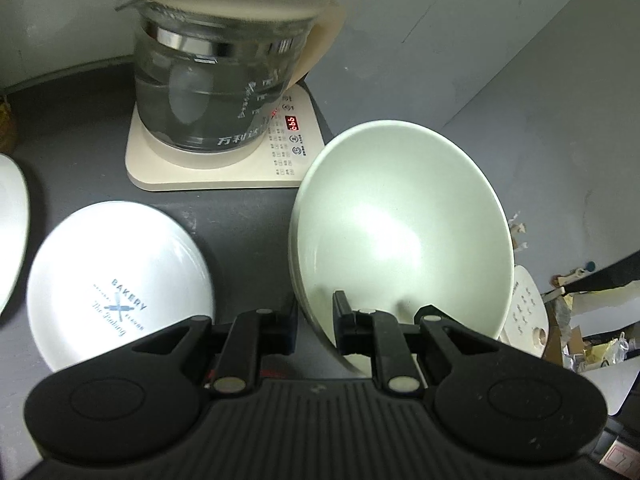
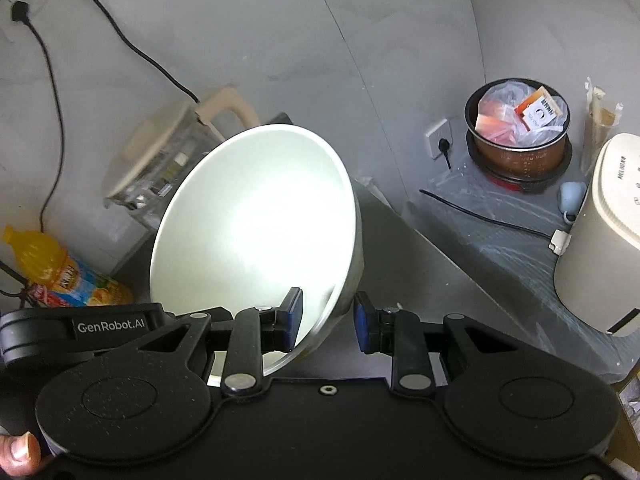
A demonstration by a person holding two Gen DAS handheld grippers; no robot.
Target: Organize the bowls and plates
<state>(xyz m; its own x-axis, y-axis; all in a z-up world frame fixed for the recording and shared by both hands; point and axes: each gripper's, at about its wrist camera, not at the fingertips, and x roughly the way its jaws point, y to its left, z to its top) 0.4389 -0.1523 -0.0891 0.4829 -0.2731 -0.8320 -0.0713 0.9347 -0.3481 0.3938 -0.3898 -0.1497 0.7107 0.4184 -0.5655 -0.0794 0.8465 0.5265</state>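
A pale green bowl (image 1: 400, 232) is tilted up off the dark counter (image 1: 248, 216), and my left gripper (image 1: 316, 320) is shut on its near rim, one finger inside and one outside. My right gripper (image 2: 328, 316) straddles the rim of the same bowl (image 2: 256, 216), left finger inside, right finger outside with a gap, so it looks open. A white "BAKERY" plate (image 1: 116, 288) lies flat on the counter left of the left gripper. The edge of another white plate (image 1: 10, 224) shows at the far left.
A glass kettle (image 1: 216, 76) on a cream base (image 1: 216, 164) stands behind the bowl by the wall. In the right wrist view an orange drink bottle (image 2: 56, 272) lies at left; a cream appliance (image 2: 604, 248) and a pot of packets (image 2: 520, 136) sit at right.
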